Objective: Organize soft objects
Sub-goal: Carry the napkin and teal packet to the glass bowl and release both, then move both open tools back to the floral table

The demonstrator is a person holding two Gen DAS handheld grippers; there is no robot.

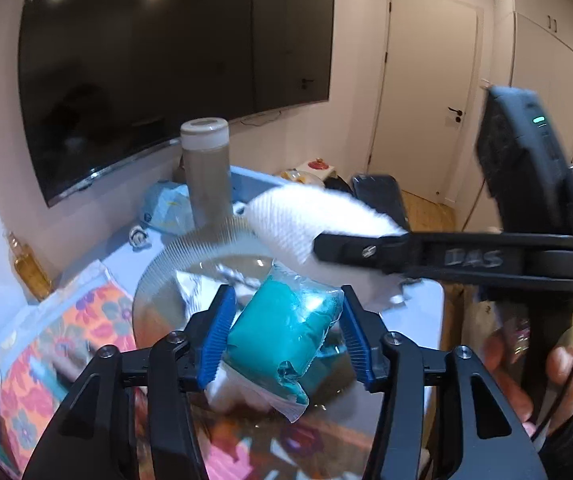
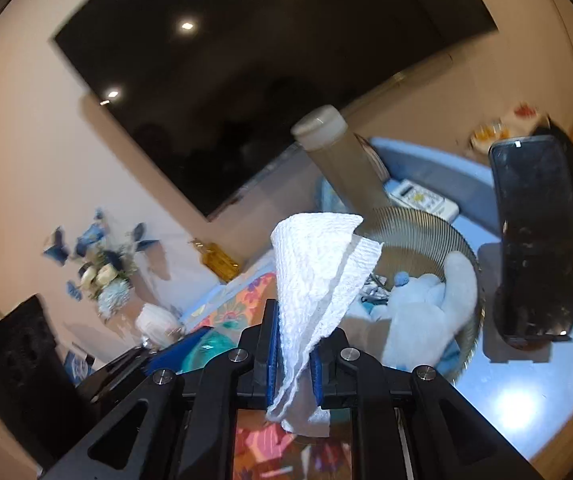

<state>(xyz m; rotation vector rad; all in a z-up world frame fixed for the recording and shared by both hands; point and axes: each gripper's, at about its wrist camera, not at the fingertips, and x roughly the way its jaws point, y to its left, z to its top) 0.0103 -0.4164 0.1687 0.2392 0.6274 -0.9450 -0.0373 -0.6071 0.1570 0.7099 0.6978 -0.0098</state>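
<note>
The left hand-held gripper is matt black plastic with ridged blue pads and bright metal screws. Between the pads sits a teal bundle of soft cloth in glossy, crinkled clear film. The right hand-held gripper pinches a white paper towel, matt, with an embossed waffle texture. The bowl is clear glass with a finely ribbed rim. A fluffy pale plush lies in it. The bench is smooth, pale blue and shiny. The floral mat looks glossy. The TV screen is glassy black.
</note>
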